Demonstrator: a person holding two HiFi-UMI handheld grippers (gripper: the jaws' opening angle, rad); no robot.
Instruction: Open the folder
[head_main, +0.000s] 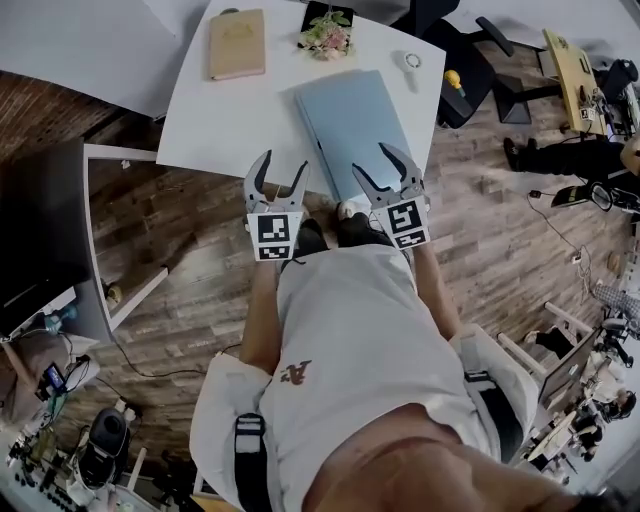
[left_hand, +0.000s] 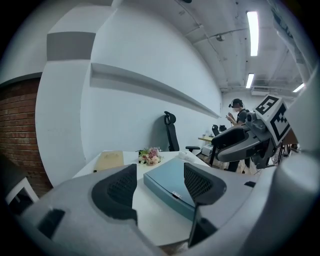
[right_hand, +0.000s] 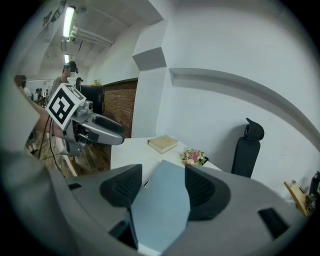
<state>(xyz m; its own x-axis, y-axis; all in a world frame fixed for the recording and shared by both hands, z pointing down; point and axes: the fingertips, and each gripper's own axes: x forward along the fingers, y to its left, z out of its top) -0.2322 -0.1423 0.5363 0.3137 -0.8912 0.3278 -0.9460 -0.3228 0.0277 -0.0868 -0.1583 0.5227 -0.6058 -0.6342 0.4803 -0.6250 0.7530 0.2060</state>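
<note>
While the closed folder (head_main: 350, 125) lies flat on the white table (head_main: 200, 120) at upper centre, both claws stand open: right gripper (head_main: 386, 168) at its lower edge, left gripper (head_main: 284, 166) just left of it.

The folder (head_main: 352, 125) lies on the table (head_main: 220, 120); book (head_main: 237, 43) and flowers (head_main: 327, 35) behind.
</note>
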